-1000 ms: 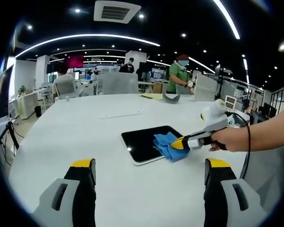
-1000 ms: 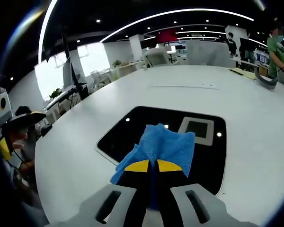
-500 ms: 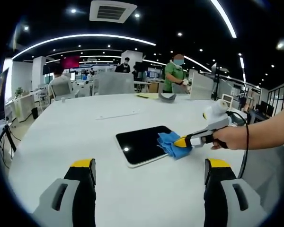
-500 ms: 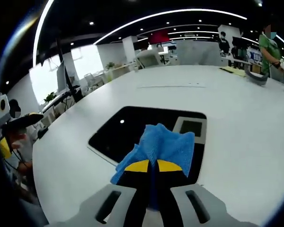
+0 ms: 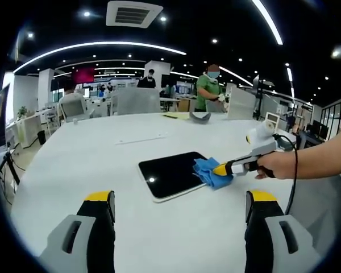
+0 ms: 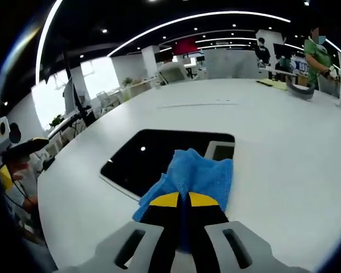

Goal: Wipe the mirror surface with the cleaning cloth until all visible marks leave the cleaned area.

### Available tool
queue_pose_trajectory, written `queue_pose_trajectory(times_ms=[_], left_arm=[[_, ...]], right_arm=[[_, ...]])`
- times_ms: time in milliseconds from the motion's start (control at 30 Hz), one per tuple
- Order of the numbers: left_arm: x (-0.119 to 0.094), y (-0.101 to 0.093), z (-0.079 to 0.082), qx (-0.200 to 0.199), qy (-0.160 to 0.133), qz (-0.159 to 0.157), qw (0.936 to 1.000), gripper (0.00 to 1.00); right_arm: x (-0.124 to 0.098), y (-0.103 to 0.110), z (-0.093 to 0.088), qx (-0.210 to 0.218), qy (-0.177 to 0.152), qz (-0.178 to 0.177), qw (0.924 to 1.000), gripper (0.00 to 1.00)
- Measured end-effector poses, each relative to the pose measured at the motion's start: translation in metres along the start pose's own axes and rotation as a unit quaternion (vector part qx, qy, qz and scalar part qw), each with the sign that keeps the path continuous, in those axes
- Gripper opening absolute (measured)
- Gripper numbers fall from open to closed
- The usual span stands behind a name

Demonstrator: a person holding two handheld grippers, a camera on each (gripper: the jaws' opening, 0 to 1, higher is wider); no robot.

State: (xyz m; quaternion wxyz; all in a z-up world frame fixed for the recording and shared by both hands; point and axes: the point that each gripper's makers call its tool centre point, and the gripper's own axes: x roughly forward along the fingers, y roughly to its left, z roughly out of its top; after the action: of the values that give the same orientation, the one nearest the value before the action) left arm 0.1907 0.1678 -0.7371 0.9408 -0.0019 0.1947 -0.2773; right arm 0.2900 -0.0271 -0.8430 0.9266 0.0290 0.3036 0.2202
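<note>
On the white table (image 5: 74, 165), near the centre of the left gripper view, lies the mirror (image 5: 170, 174), a dark rounded rectangle with a pale edge, flat and reflecting ceiling lights. At its 3 o'clock edge the blue cleaning cloth (image 5: 209, 172) rests partly on the glass and partly over the rim, pinched in the yellow-tipped jaws of the right gripper (image 5: 220, 169), which a hand (image 5: 279, 165) holds as it comes in from 3 o'clock. The left gripper (image 5: 179, 206) hovers above bare table at 6 o'clock, its two yellow-capped jaws set wide apart with nothing between them. From the right gripper view, the right gripper (image 6: 178, 199) has its jaws clamped together on the cleaning cloth (image 6: 198, 175), which bunches up just beyond them at 12 o'clock and covers the near edge of the mirror (image 6: 150, 161). Beyond the cloth the dark glass stretches toward 11 o'clock on the table (image 6: 284, 148). Far off, people stand by desks.
</note>
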Motion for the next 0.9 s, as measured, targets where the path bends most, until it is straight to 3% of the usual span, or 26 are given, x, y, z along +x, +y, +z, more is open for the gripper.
queue_pose_trajectory(times_ms=[900], left_arm=[[0.0004,0.0061,-0.0053,-0.007,0.004,0.008,0.9999,0.96]], right_arm=[[0.0078,-0.0048,0.0060,-0.002,-0.002,-0.007,1.0000,0.00]])
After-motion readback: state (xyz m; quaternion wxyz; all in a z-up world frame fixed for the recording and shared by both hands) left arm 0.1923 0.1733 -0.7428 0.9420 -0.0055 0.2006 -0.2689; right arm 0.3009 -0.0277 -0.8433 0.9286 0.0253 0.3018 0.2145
